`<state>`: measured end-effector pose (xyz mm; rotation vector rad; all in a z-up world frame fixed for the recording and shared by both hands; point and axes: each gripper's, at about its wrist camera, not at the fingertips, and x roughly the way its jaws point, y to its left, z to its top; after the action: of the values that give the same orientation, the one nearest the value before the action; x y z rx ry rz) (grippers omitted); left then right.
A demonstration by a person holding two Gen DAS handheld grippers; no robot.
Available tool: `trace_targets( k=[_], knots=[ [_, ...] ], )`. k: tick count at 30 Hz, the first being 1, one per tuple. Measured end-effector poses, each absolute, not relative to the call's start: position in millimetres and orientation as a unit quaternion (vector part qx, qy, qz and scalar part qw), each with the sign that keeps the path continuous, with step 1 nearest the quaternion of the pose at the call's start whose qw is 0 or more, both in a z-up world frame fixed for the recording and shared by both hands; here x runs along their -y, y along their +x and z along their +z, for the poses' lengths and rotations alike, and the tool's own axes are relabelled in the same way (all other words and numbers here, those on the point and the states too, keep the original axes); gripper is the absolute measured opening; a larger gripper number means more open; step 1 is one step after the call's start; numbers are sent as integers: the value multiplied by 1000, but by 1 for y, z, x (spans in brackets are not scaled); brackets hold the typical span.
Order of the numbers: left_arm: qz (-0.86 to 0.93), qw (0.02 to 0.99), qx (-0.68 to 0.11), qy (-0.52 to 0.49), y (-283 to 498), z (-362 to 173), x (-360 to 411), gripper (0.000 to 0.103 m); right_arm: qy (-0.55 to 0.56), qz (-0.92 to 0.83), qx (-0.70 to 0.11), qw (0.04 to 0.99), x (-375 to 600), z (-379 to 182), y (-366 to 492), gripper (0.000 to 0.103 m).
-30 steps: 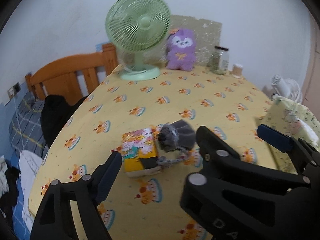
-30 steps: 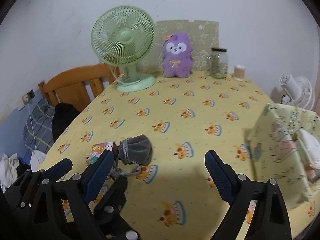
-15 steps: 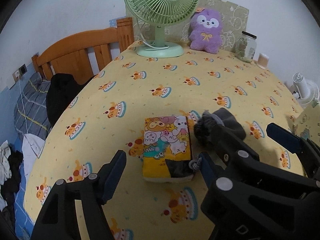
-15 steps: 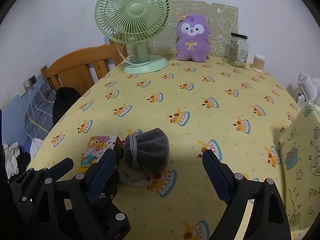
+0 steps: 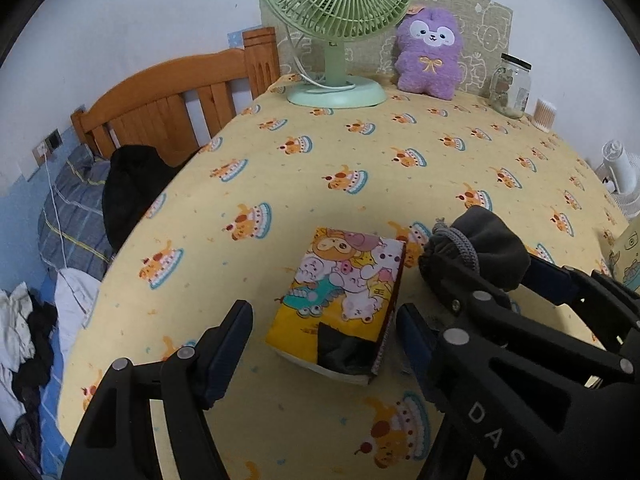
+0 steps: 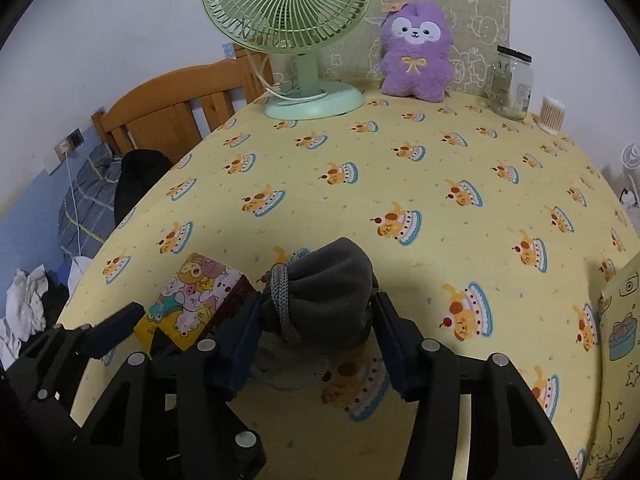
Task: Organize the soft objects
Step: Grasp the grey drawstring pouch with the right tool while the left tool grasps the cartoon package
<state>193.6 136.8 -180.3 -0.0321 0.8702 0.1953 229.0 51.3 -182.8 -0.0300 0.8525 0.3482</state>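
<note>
A soft tissue pack with cartoon animals [image 5: 344, 288] lies on the yellow tablecloth [image 5: 360, 168]. My left gripper [image 5: 324, 332] is open, its fingers on either side of the pack's near end, not touching. A grey drawstring pouch [image 6: 328, 296] lies just right of the pack [image 6: 192, 300]. My right gripper [image 6: 316, 340] has its two pads against the pouch's sides and is shut on it. The pouch also shows in the left wrist view [image 5: 480, 252]. A purple plush toy [image 6: 416, 52] sits at the table's far edge.
A green desk fan [image 6: 296, 32], a glass jar [image 6: 510, 82] and a cup of cotton swabs [image 6: 553, 114] stand along the far edge. A patterned fabric box [image 6: 620, 344] is at the right. A wooden headboard [image 5: 168, 108] and bedding lie left of the table.
Both grippers have moved forward and down. The left now straddles the tissue pack. The right has closed from wide open onto the grey pouch.
</note>
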Motion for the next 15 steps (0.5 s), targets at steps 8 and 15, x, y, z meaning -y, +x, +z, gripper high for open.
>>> trace_targets(
  k=[8, 15],
  knots=[
    [89, 909, -407, -7, 200, -177, -138, 76, -14, 151, -390, 908, -45, -172, 226, 54],
    [68, 901, -427, -20, 210, -184, -139, 61, -14, 151, -393, 907, -45, -173, 227, 54]
  ],
)
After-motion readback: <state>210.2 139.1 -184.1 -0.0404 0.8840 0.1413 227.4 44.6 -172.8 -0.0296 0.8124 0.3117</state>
